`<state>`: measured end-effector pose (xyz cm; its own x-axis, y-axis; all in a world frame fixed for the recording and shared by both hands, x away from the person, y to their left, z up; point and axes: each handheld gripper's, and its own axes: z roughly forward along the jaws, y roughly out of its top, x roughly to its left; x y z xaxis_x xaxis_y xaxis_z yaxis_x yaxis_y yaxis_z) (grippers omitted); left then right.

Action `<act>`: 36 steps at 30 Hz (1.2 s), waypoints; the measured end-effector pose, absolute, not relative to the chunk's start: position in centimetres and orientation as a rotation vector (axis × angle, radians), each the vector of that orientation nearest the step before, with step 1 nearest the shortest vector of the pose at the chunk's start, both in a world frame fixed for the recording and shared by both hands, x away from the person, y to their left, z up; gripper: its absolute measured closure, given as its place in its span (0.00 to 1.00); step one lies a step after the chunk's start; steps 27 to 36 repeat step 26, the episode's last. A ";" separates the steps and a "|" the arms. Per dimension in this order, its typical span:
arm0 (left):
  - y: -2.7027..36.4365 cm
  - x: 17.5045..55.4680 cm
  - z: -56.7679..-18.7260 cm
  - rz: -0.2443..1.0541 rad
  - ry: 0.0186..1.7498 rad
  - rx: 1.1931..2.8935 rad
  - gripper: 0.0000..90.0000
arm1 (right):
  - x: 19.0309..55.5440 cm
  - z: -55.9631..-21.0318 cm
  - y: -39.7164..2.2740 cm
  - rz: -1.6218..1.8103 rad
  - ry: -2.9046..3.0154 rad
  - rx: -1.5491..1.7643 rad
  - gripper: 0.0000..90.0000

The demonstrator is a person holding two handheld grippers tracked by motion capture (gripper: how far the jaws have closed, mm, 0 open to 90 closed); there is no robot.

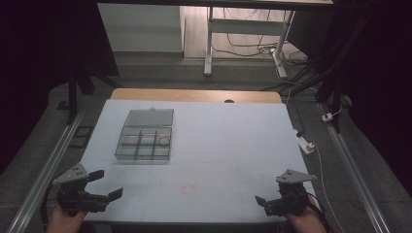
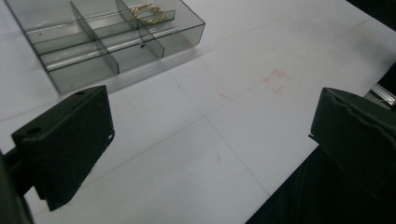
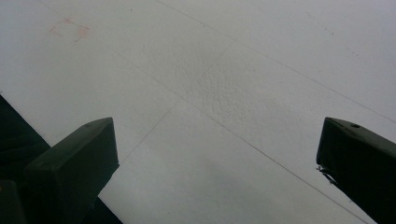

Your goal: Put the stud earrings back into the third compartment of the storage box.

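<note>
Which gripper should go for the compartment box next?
Probably left. The left gripper is open at the table's near left corner, on the box's side. The right gripper, also open, sits at the far corner.

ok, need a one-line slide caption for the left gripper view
Left tool open above the white table, facing a clear divided box with a gold chain in one compartment.

1. A clear smoky-grey plastic compartment box (image 1: 144, 143) lies flat in the left-centre of the high view, on the white desk (image 1: 233, 145).
2. Its lid (image 1: 149, 117) is swung open, lying back behind the tray.
3. Dividers split it into small cells.
4. A gold-coloured chain (image 2: 148, 12) rests coiled in one cell on the box's right side in the high view.
</note>
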<state>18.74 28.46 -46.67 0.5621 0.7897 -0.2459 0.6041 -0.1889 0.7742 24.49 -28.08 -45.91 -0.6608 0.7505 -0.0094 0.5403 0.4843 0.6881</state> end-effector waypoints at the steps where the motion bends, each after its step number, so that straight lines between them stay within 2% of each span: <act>1: 28.6 18.5 -46.8 0.260 1.137 1.892 0.00 | 24.5 -45.9 -28.1 0.961 2.425 1.091 0.00; 14: 29.0 17.2 -48.3 0.258 1.208 1.958 0.00 | 24.5 -45.9 -28.0 0.958 2.425 1.090 0.00; 36: 29.6 16.7 -48.5 0.236 1.262 1.967 0.00 | 24.5 -45.9 -28.0 0.951 2.428 1.093 0.00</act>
